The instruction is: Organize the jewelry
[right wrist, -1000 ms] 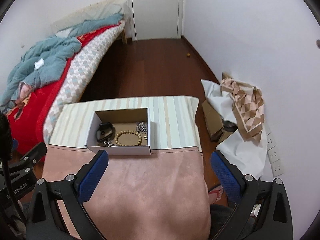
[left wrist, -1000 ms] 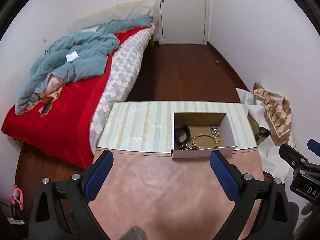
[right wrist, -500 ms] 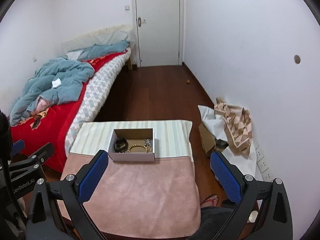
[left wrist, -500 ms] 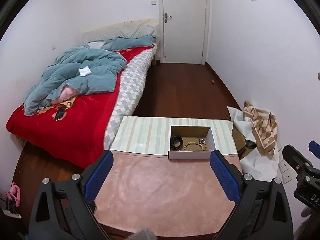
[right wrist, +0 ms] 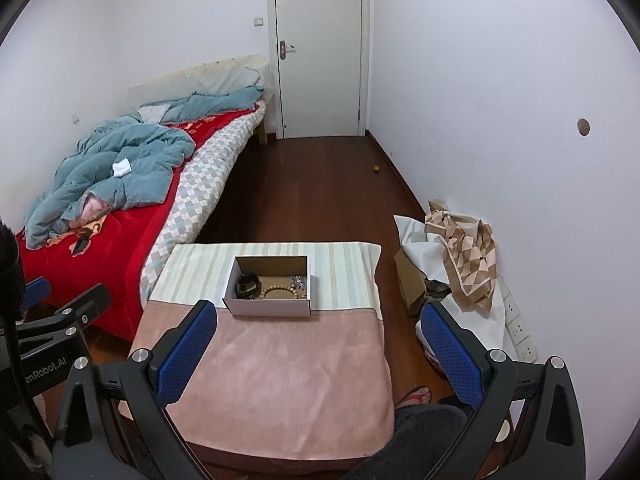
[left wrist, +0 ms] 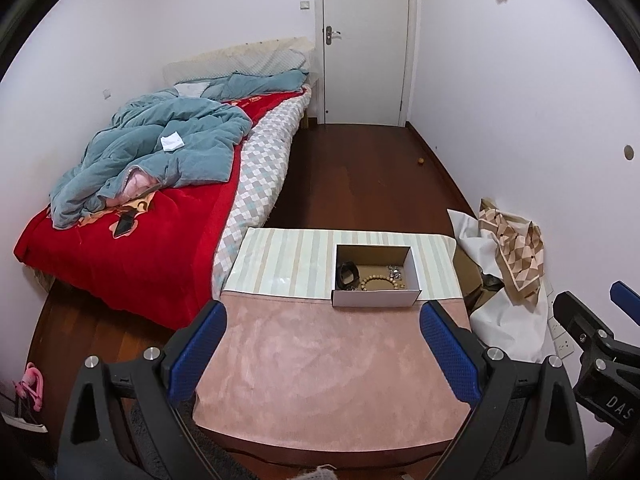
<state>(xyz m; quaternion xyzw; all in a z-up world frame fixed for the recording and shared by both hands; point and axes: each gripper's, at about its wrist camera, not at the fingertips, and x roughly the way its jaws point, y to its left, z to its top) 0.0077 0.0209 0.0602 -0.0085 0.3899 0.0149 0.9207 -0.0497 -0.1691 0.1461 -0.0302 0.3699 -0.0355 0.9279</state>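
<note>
Bed (left wrist: 132, 248): along the left wall, red cover, a rumpled blue-grey quilt (left wrist: 160, 152) heaped on it; a dark phone-like item (left wrist: 124, 225) lies on the red cover near the foot.
Left gripper (left wrist: 322, 350): released, jaws spread wide with blue pads, holding nothing; it hangs over the near half of the surface, well short of the box.
Surface (left wrist: 328, 376): near half under a pink cloth, far half under a pale striped cloth (left wrist: 288, 264).
Box (left wrist: 376, 298): open white cardboard box, standing on the striped cloth right at the seam with the pink cloth, toward the right edge of the surface.
Jewelry in box: a black strap-like piece (left wrist: 347, 273) at the left end, a wooden bead bracelet (left wrist: 382, 282) in the middle near the front wall, a small silvery cluster (left wrist: 394, 271) toward the back right; finer detail is too small to tell.
Right gripper (right wrist: 320, 352): released, jaws wide apart, empty; its left pad is over the pink cloth, its right pad beyond the right edge of the surface, above the floor.
Right wall: crumpled white and checked paper (left wrist: 516, 248) on the floor beside the surface.
</note>
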